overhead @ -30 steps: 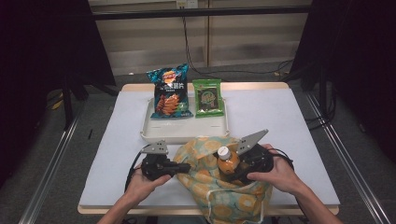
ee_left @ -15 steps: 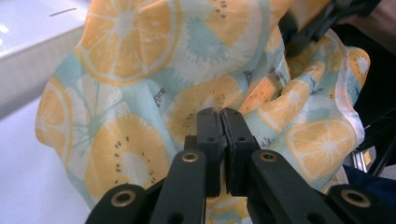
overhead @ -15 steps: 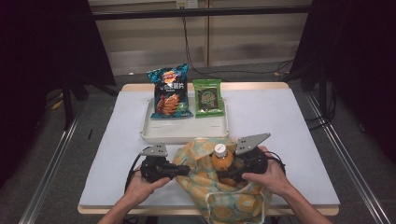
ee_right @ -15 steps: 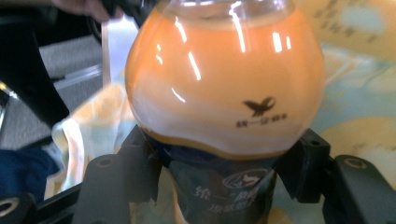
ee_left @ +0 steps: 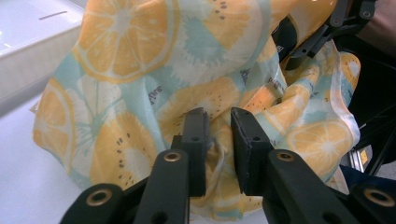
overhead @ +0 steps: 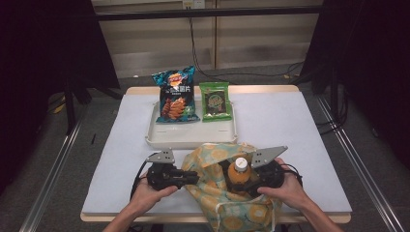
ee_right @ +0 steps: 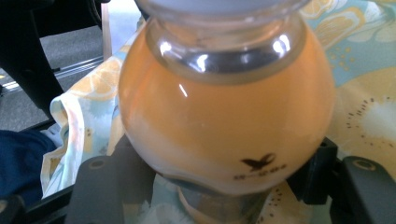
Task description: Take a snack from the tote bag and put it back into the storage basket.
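High view: bag rim pinched by left claw, mouth held open; bottle gripped upright in right claw, above the opening, apparently for bagging.

Lab: black curtains, loose cables.

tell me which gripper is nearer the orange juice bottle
Right. The right gripper is clamped on the bottle; the left gripper pinches the bag beside it.
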